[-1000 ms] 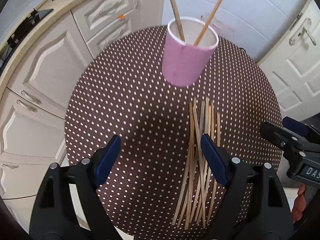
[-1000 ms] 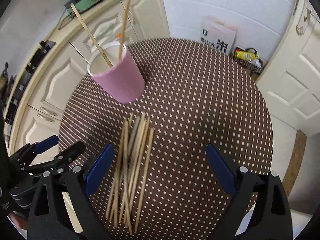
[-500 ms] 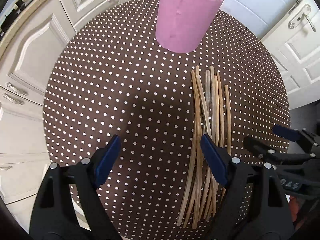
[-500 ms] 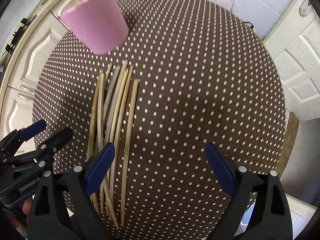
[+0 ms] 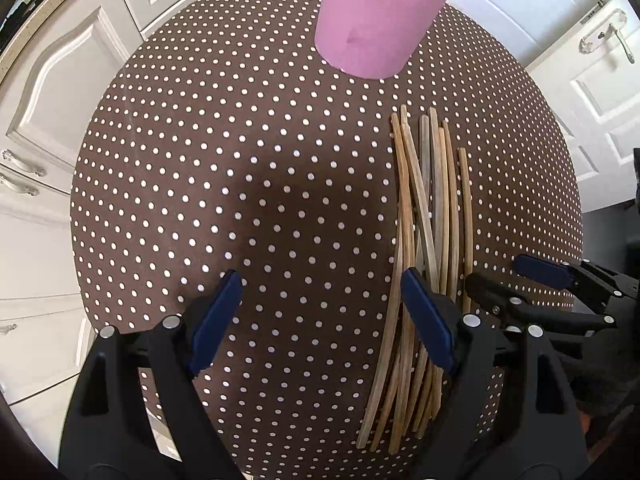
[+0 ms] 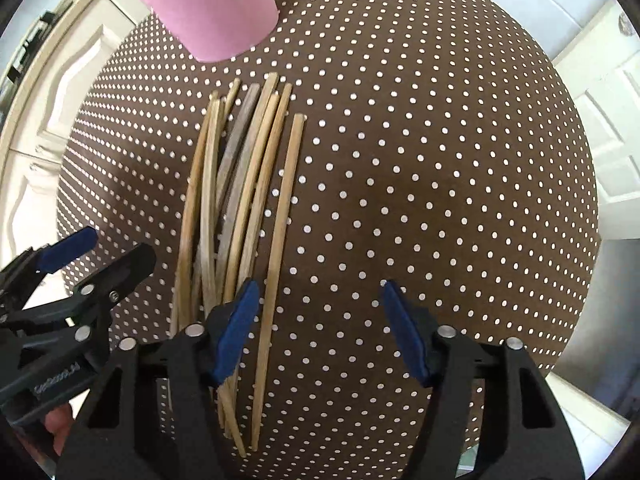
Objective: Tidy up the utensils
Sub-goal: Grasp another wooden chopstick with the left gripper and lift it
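Several wooden chopsticks (image 5: 424, 240) lie in a loose bundle on the brown polka-dot round table (image 5: 240, 160); they also show in the right wrist view (image 6: 240, 208). A pink cup (image 5: 380, 12) stands upright beyond their far ends, seen too in the right wrist view (image 6: 216, 4). My left gripper (image 5: 320, 312) is open and empty, low over the table, its right finger over the bundle's left side. My right gripper (image 6: 320, 320) is open and empty, its left finger over the bundle and the rightmost chopstick between its fingers. Each gripper shows in the other's view, the right gripper (image 5: 532, 280) and the left gripper (image 6: 96, 256).
White cabinets with drawers (image 5: 48, 128) stand left of the table. A white door with a handle (image 5: 600, 44) is at the right. The table edge curves close on all sides.
Both grippers have dropped lower and moved forward toward the chopsticks. The cup's rim and the sticks in it have slid out of the top of both views.
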Demonstrator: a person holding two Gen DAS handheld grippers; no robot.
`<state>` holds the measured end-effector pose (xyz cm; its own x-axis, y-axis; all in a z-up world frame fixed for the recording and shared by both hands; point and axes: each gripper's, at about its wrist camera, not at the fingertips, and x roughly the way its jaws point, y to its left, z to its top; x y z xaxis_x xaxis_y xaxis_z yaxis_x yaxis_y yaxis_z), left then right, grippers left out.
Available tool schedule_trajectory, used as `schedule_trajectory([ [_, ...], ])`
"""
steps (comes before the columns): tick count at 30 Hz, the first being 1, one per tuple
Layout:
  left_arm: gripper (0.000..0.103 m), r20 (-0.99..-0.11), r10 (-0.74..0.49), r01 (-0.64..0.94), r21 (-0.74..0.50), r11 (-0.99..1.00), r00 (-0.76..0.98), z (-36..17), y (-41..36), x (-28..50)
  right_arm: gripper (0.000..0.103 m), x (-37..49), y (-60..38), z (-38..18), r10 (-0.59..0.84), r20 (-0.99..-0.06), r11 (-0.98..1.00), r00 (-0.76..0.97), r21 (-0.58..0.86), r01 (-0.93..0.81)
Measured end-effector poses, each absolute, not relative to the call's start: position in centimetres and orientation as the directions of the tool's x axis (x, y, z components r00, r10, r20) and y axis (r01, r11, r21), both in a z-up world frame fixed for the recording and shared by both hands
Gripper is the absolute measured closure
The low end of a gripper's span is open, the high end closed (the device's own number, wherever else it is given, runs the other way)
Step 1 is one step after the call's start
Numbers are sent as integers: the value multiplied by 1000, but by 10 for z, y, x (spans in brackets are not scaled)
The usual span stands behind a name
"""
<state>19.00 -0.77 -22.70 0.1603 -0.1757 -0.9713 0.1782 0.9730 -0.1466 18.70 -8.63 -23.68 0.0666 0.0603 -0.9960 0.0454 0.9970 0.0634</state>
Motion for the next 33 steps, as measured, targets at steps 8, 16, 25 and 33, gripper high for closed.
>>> schedule_trajectory([
  [8, 23, -974, -166, 168, -140, 976, 154, -230, -6, 183, 54, 186, -67, -245, 32, -997, 999, 75, 33, 5],
  [16, 23, -971, -194, 135, -175, 975, 141, -232, 4, 185, 85, 175, -37, -244, -10, -993, 995, 121, -22, -102],
  [25, 23, -971, -207, 161, -186, 969, 123, -233, -16, 182, 98, 174, -56, -243, 64, -993, 998, 102, 62, -28],
  [33, 31, -978, -175, 153, -157, 976, 113, -245, -37, 191, 98, 174, -74, -244, 89, -992, 996, 90, 88, -21],
])
